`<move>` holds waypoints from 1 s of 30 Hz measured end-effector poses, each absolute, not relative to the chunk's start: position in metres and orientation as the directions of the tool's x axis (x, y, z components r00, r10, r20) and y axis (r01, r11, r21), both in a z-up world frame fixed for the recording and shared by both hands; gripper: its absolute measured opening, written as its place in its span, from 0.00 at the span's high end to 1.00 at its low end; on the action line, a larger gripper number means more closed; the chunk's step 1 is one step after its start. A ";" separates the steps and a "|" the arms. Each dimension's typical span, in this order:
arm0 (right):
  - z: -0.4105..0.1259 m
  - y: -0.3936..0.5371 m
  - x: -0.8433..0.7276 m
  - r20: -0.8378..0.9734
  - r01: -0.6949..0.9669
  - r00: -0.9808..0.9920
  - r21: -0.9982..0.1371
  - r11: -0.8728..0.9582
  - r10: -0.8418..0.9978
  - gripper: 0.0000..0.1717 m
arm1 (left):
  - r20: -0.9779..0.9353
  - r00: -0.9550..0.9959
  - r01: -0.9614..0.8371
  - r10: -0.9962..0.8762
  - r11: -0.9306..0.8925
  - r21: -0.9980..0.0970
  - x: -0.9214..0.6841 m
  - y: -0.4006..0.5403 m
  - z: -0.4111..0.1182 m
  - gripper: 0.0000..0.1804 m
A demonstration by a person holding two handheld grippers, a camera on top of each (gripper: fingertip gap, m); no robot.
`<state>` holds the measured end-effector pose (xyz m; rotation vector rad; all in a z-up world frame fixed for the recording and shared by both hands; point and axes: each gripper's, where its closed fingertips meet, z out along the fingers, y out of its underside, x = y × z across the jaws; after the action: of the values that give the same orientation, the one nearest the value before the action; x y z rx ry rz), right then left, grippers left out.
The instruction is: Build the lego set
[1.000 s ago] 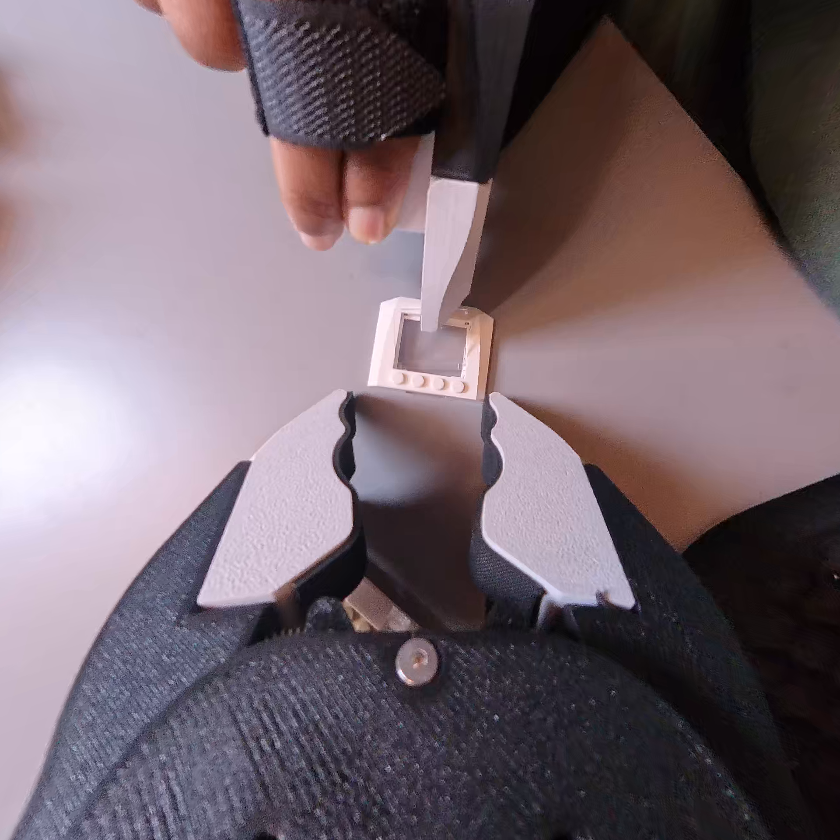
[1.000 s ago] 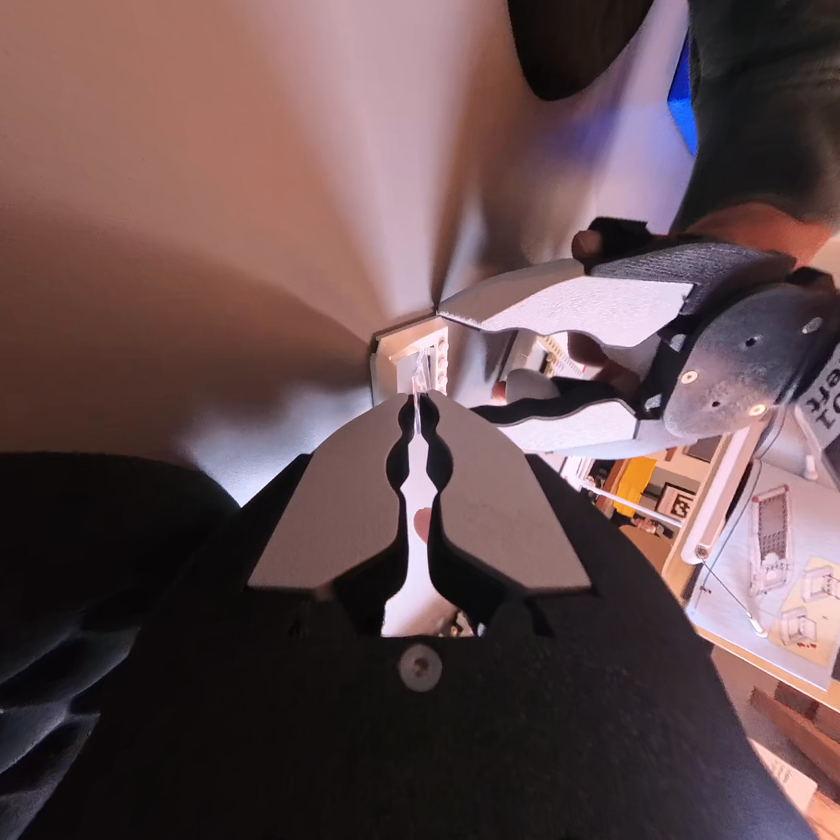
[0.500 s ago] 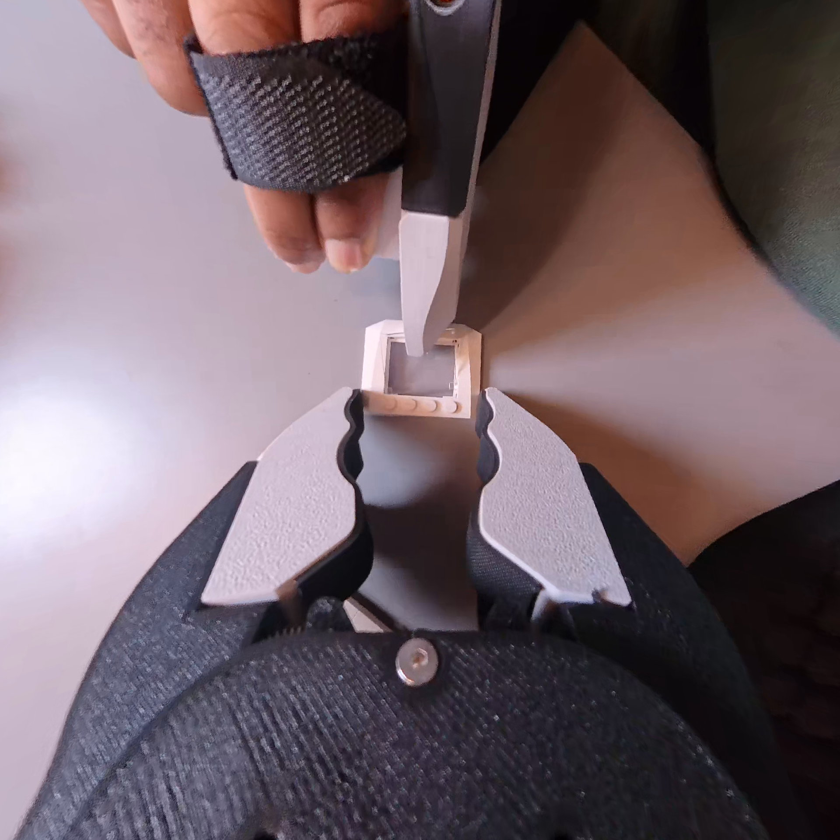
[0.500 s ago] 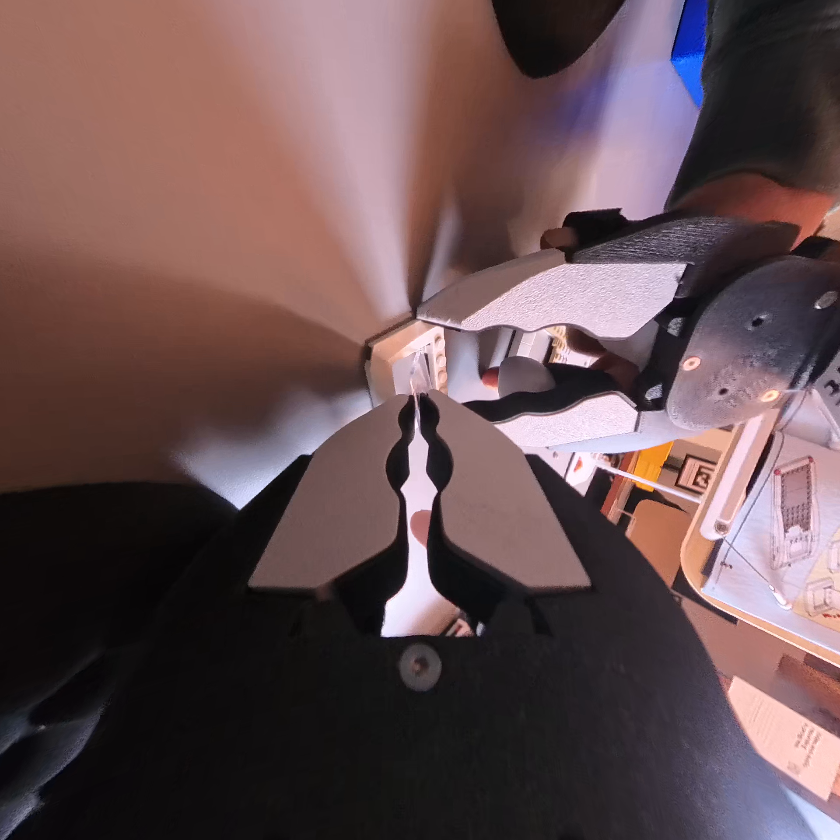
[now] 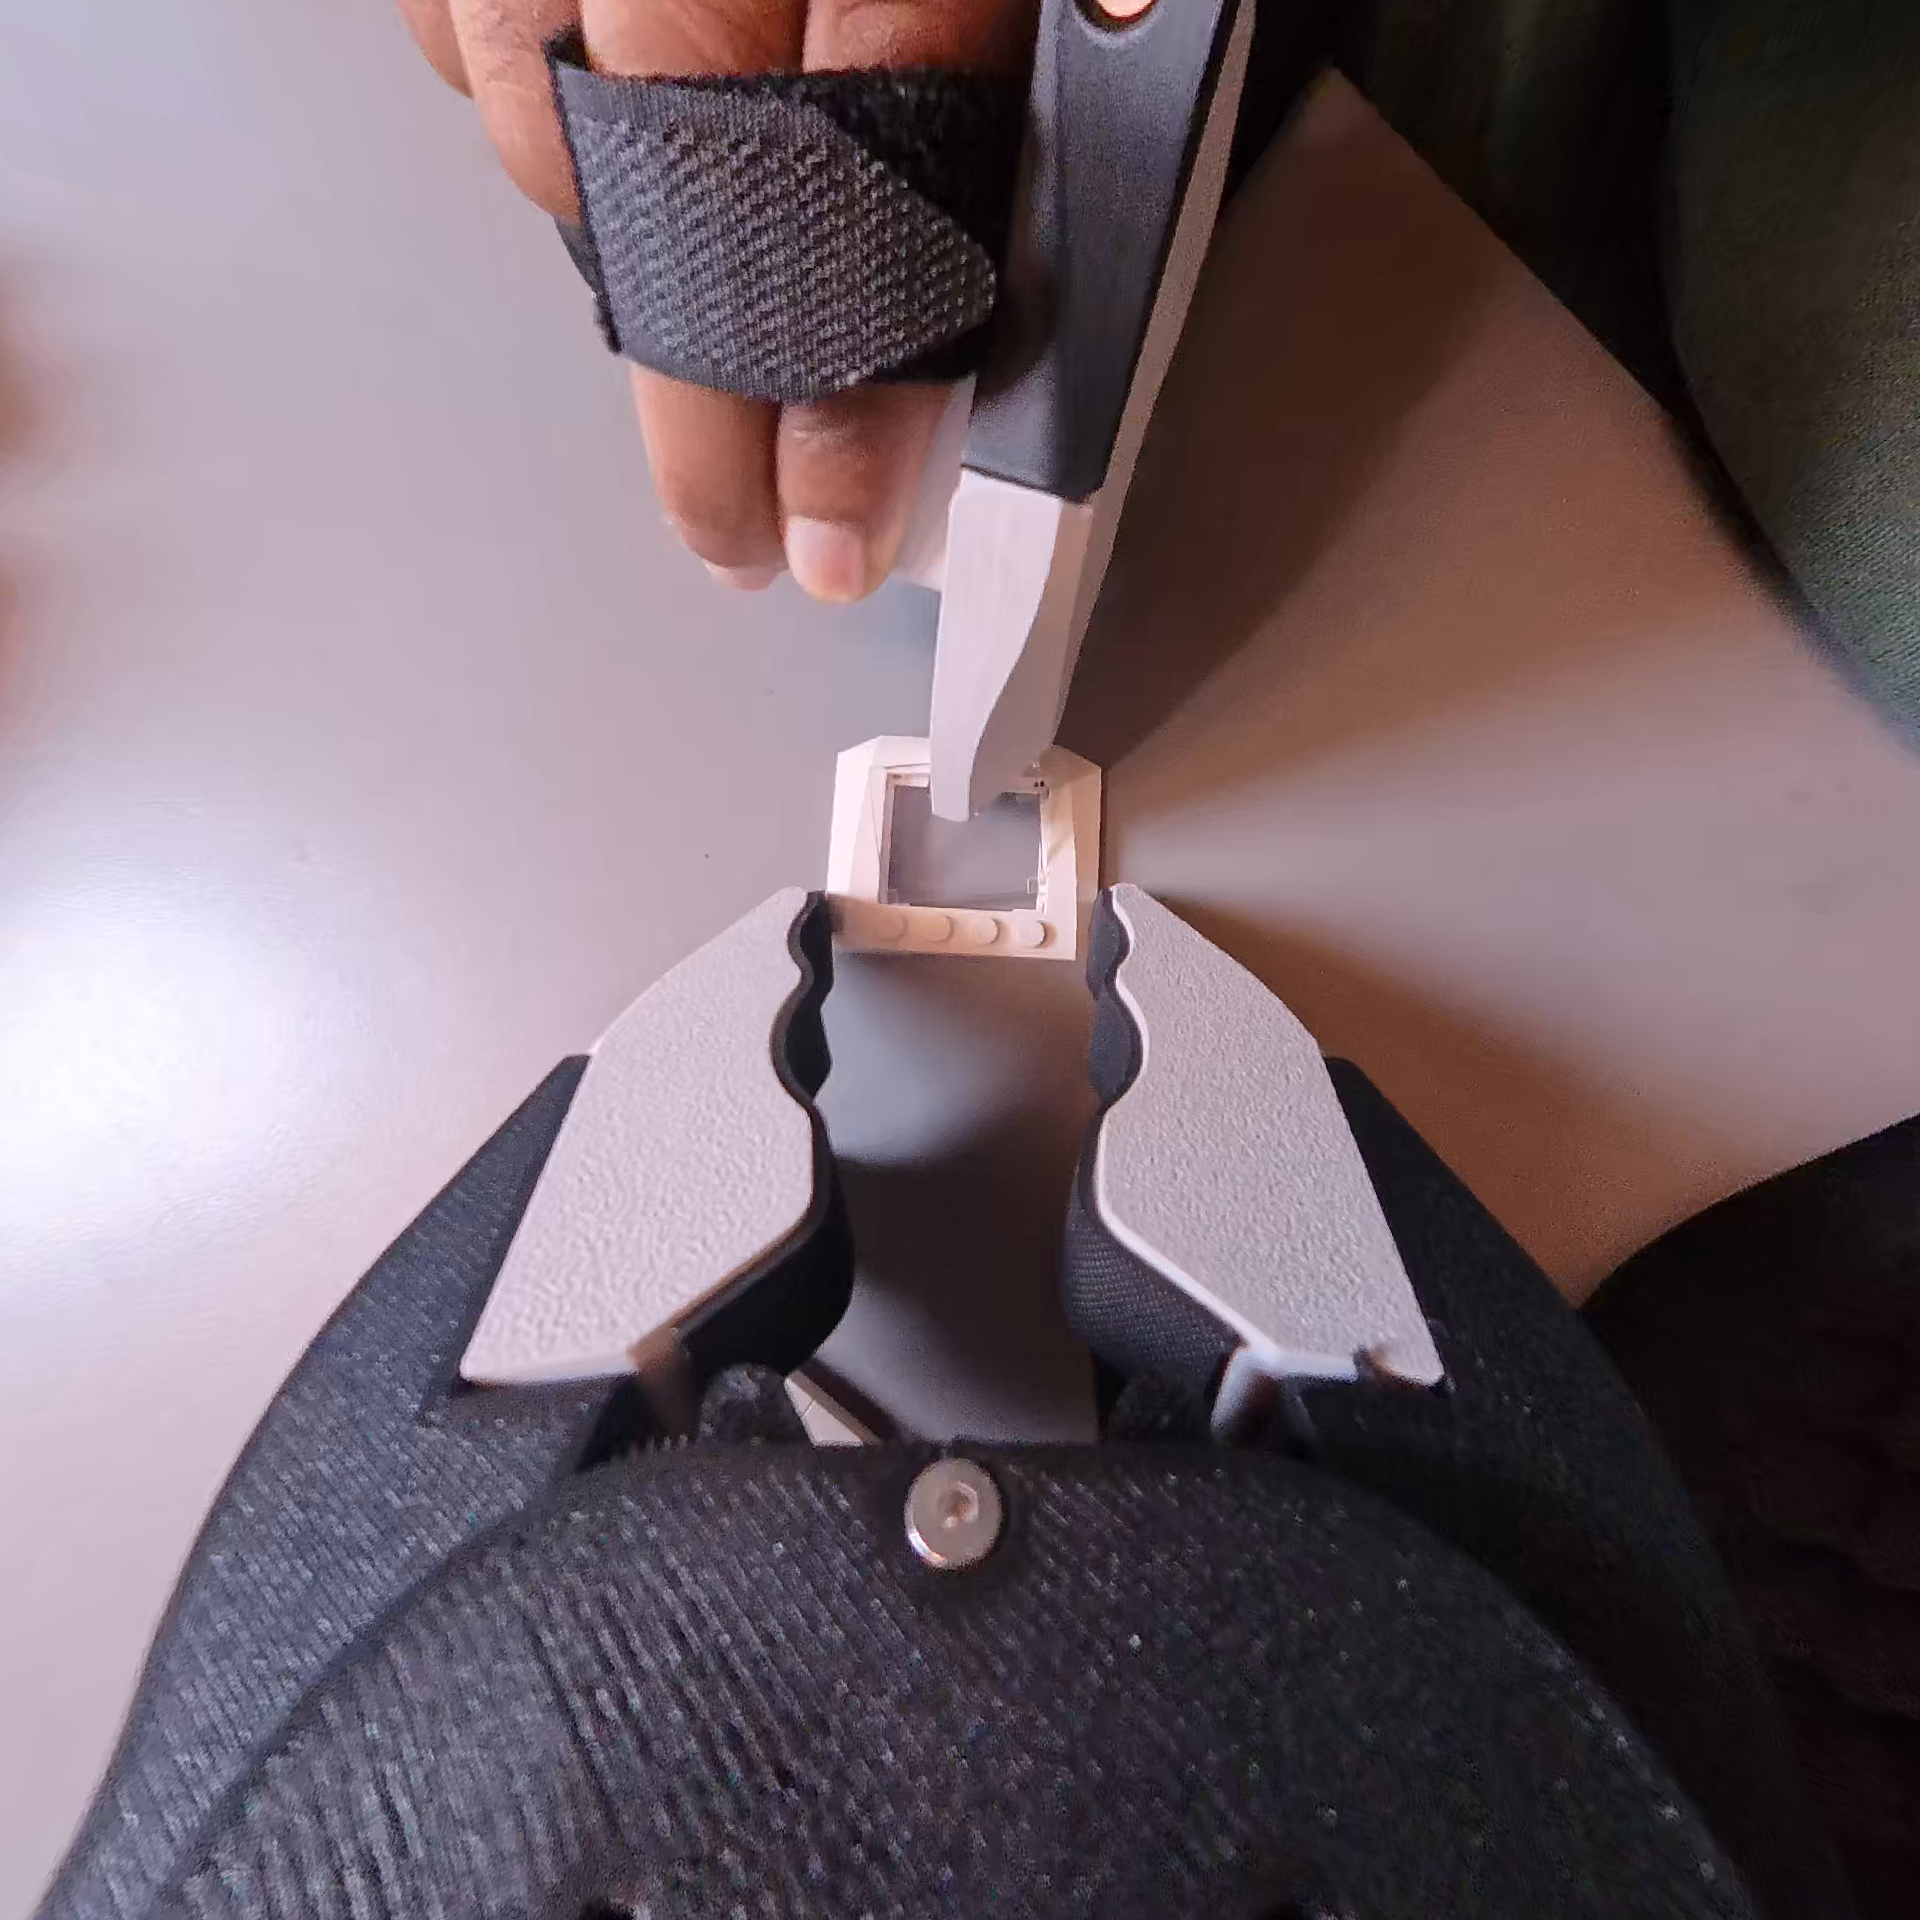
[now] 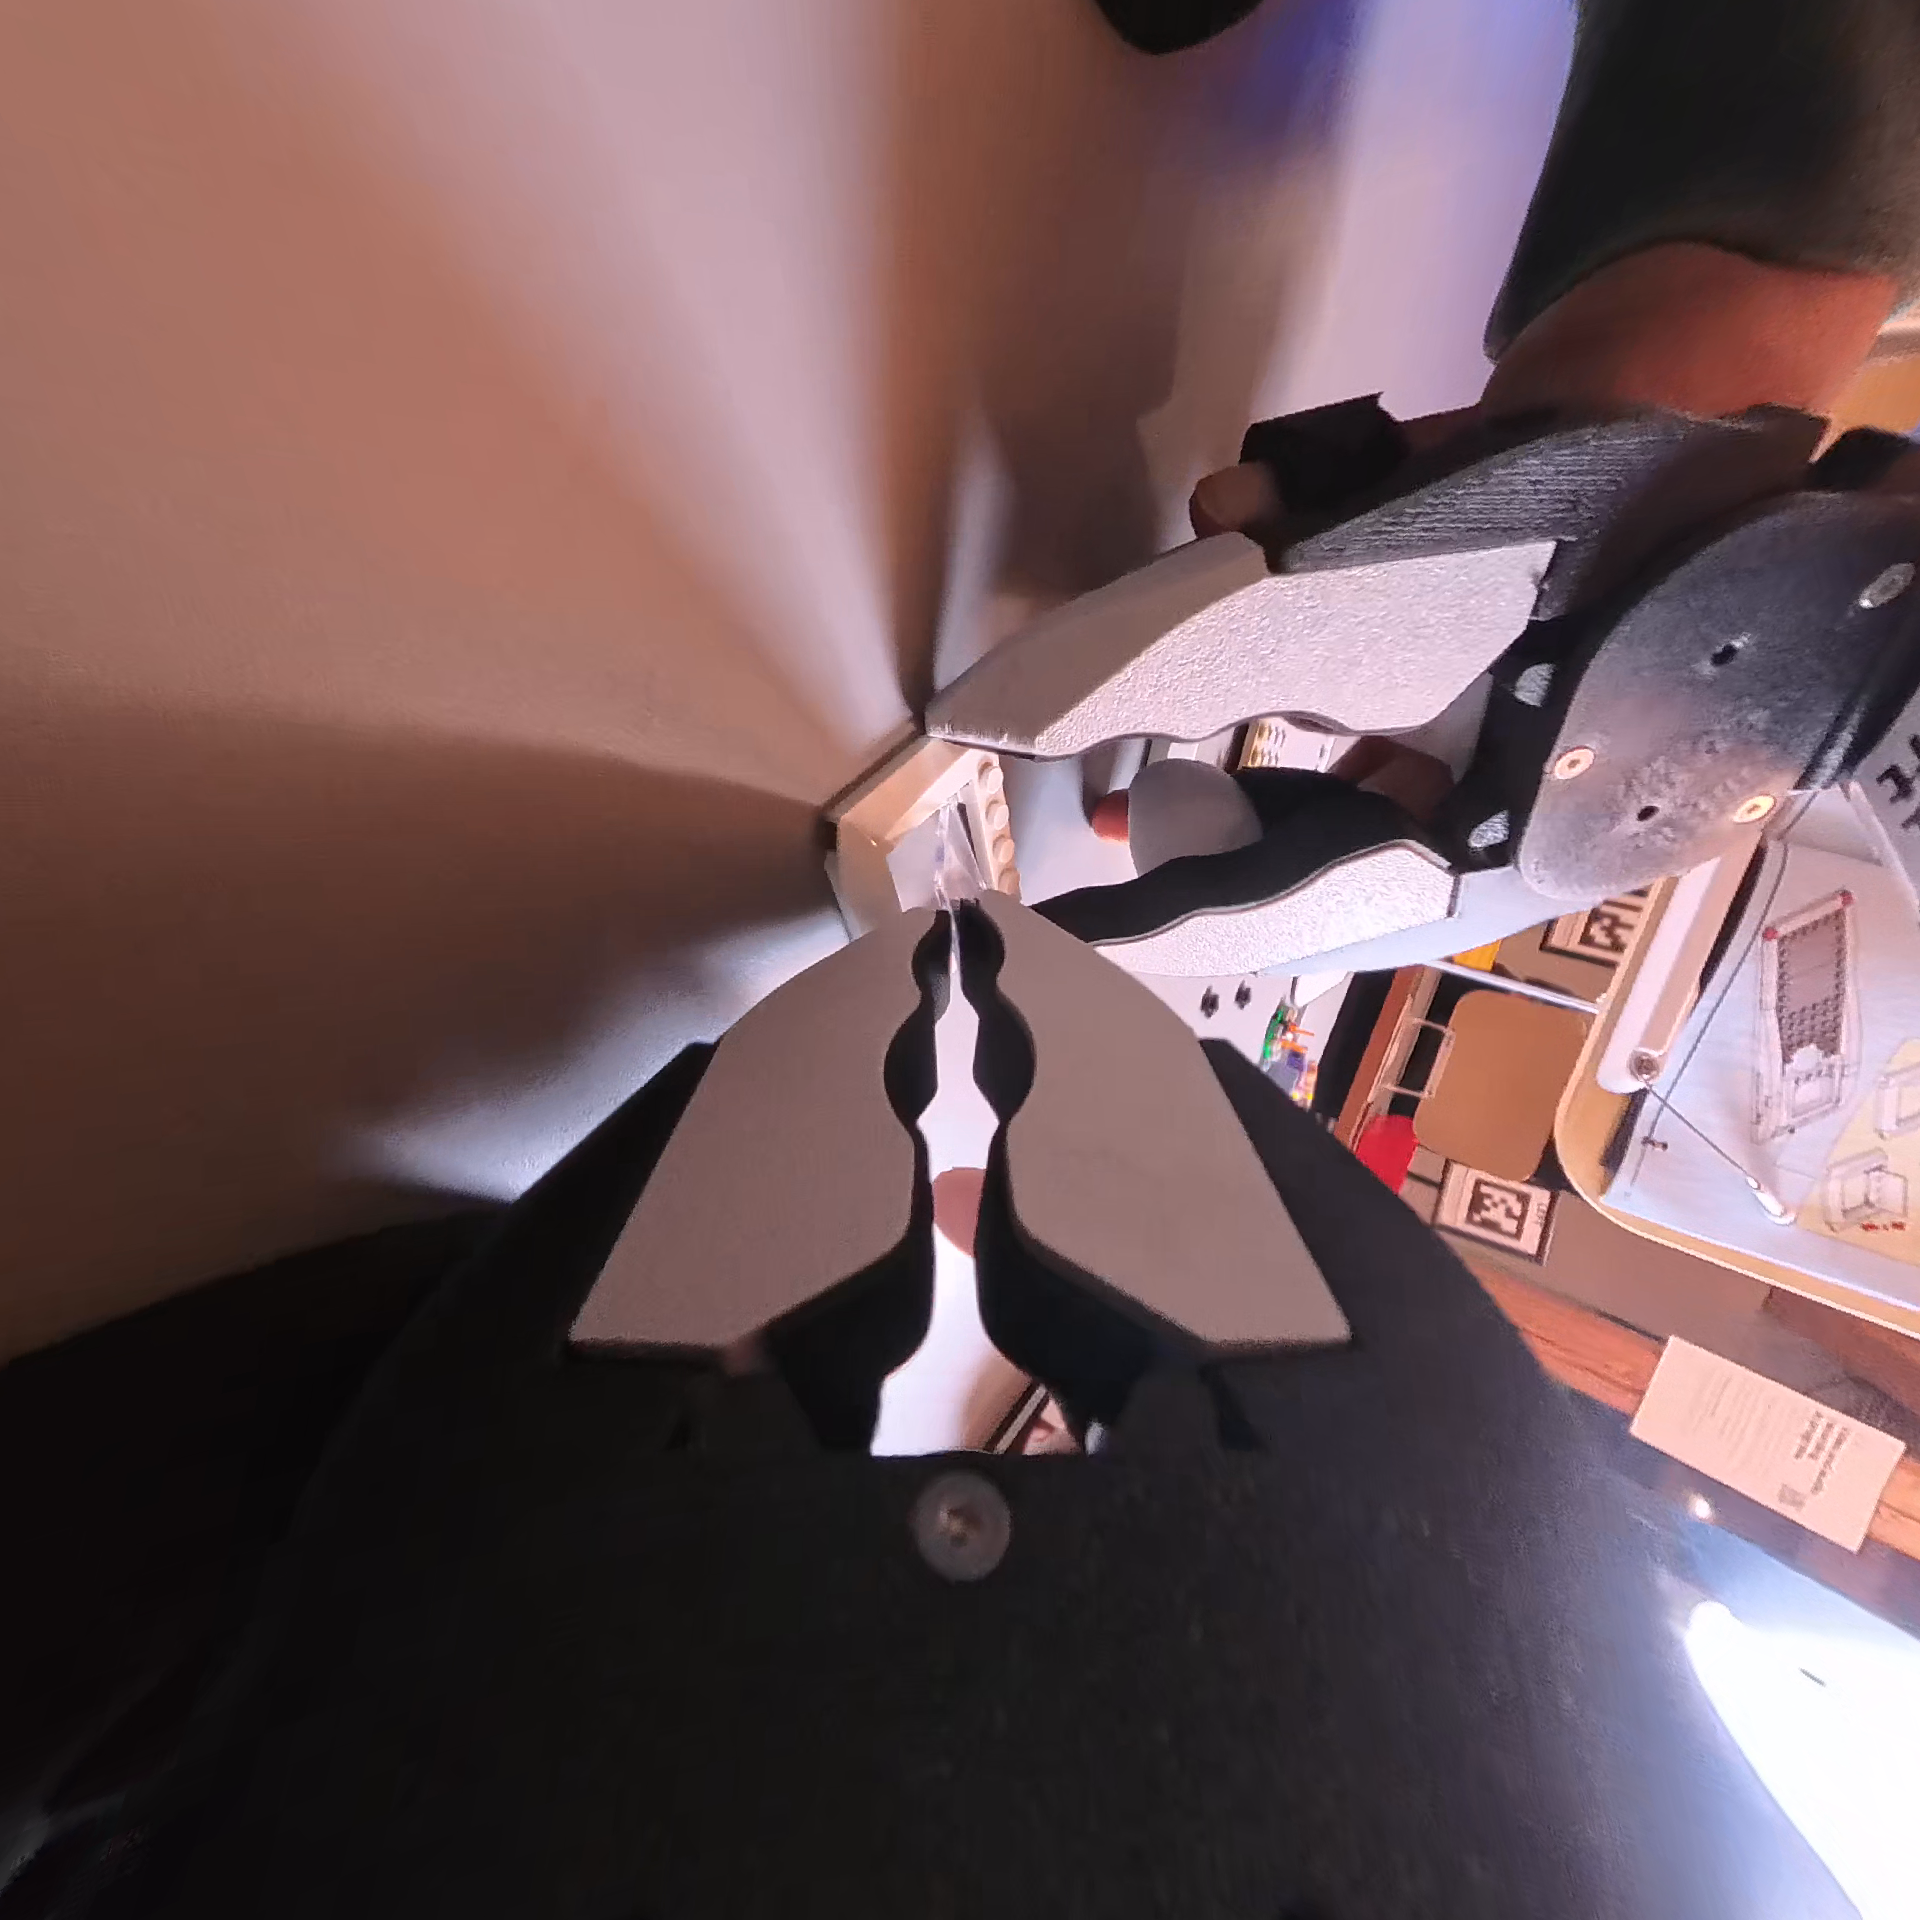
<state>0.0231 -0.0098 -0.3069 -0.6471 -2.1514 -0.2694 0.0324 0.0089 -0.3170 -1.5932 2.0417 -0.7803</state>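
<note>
LEFT GRIPPER: left gripper [image 5: 961, 914] released, jaws wide and straddling the near, studded edge of a white frame [image 5: 862, 821]; the left pad [image 5: 805, 935] is at the frame's corner, and a gap shows at the right pad.
RIGHT GRIPPER: right gripper [image 6: 956, 920] clenched on a thin clear pane [image 6: 943, 873], pinched at the very tips.
THINGS: frame on the table [image 5: 312, 727], at 12 o'clock from the left jaws. The right fingers [image 5: 977, 675] reach down from 12 o'clock into its opening (pane barely visible from this side). A strapped hand [image 5: 727, 468] is at 11 o'clock.
WRITING: in the right wrist view, a printed card [image 6: 1766, 1455] at 4 o'clock and a black-and-white marker tag [image 6: 1496, 1210] at 3 o'clock; no brand visible on frame or pane.
</note>
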 end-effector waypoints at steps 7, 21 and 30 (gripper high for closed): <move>-0.307 -0.009 0.021 0.805 0.579 -0.461 -0.046 0.814 0.373 0.99 | 0.011 -0.241 -0.722 -0.970 0.172 -0.671 0.032 0.009 -0.317 0.73; -0.309 -0.008 0.019 0.783 0.330 -0.601 0.061 0.942 0.160 0.99 | 0.019 -0.229 -0.728 -0.973 0.158 -0.668 0.032 0.009 -0.317 0.72; -0.308 -0.004 0.022 0.818 0.501 -0.459 -0.085 0.861 0.348 0.99 | 0.019 -0.193 -0.717 -0.981 0.128 -0.686 0.033 0.009 -0.316 0.73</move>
<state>0.0216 -0.0038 -0.3083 -0.6154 -2.0955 -0.2071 0.0326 0.0085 -0.3164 -1.6338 1.9716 -0.8004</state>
